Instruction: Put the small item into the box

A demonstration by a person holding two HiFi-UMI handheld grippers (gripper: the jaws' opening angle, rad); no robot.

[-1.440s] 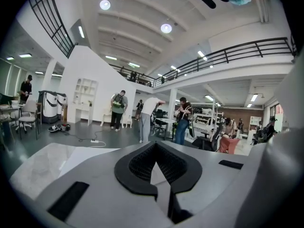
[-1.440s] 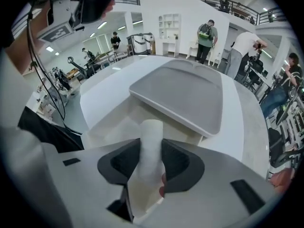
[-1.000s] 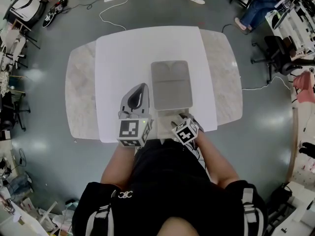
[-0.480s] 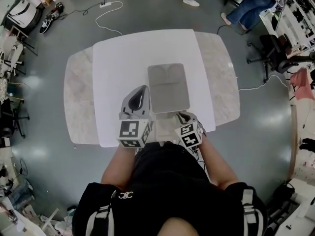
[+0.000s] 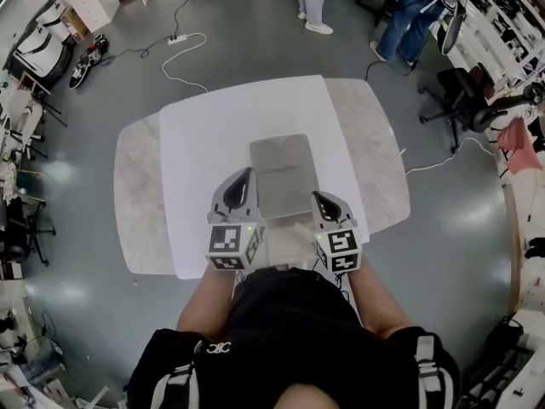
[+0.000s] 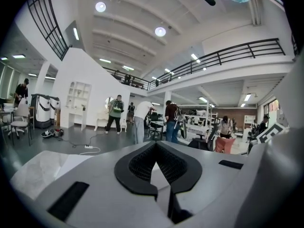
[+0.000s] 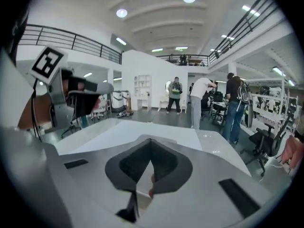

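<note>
In the head view, the box [image 5: 283, 177] lies lengthwise 12-to-6 on the white table [image 5: 204, 135], at 11 o'clock from my right gripper [image 5: 319, 198], 1 o'clock from my left gripper [image 5: 243, 181]; left gripper view, my jaws together, empty; right gripper view, my jaws just closed on the small item [image 7: 151, 185], open hall beyond.

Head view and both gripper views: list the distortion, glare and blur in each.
Head view: fisheye bows the table edges; lamp glare on the glossy floor. Left gripper view: black corners, blown-out ceiling lamps. Right gripper view: same black corners; the small item in the just-closed right hand-held gripper looks soft.
</note>
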